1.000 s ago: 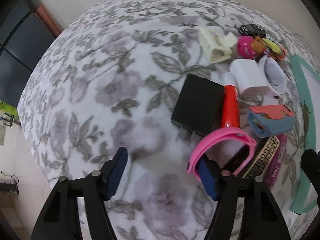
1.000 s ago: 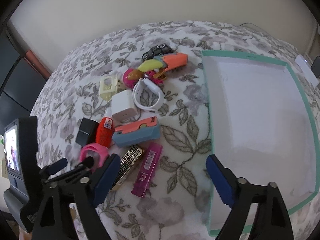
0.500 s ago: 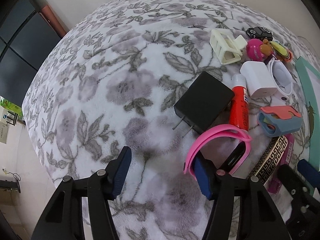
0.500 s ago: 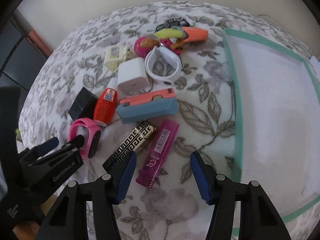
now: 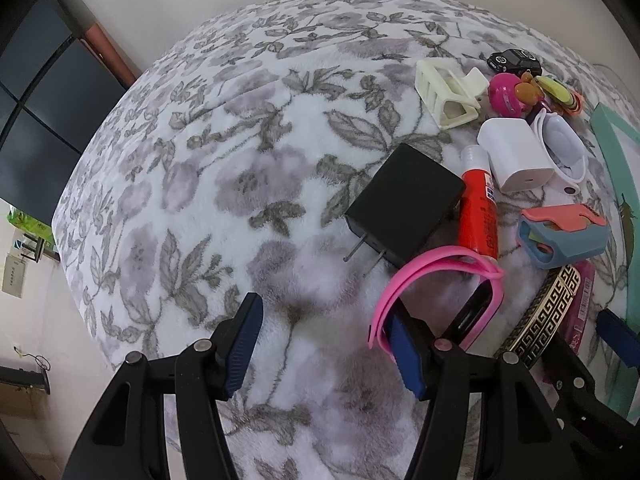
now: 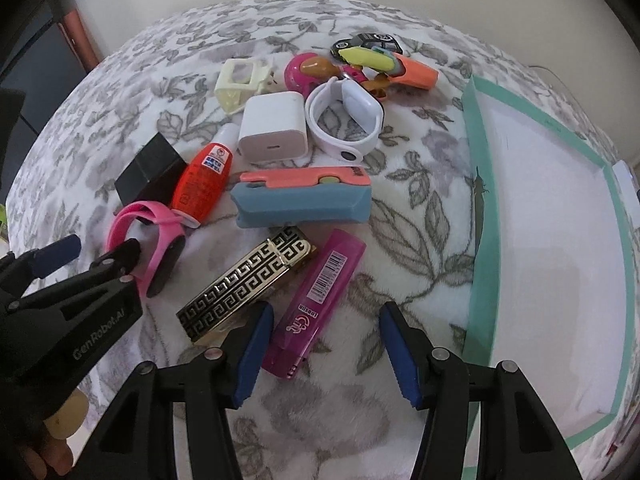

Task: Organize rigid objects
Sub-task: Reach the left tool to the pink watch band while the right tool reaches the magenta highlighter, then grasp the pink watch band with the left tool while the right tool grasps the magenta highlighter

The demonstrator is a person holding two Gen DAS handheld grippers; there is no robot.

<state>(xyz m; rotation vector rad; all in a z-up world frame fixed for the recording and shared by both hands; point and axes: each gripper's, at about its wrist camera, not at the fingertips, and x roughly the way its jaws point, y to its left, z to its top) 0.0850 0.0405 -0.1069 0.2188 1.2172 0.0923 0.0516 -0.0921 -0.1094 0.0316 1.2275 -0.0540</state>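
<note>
A: My right tool (image 6: 324, 348) is part open and empty, straddling the magenta lighter's (image 6: 316, 300) lower end on the floral blanket (image 5: 200, 184).

B: Lower it squarely, then carry to the tray (image 6: 480, 208). Left?

A: My left tool (image 5: 326, 344) is part open, empty, one finger inside the pink band (image 5: 436, 280).

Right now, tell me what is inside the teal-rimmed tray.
The teal-rimmed tray shows only a bare white floor; no object lies in it. Its far right edge and near corner run out of frame, so those parts stay unseen.
</note>
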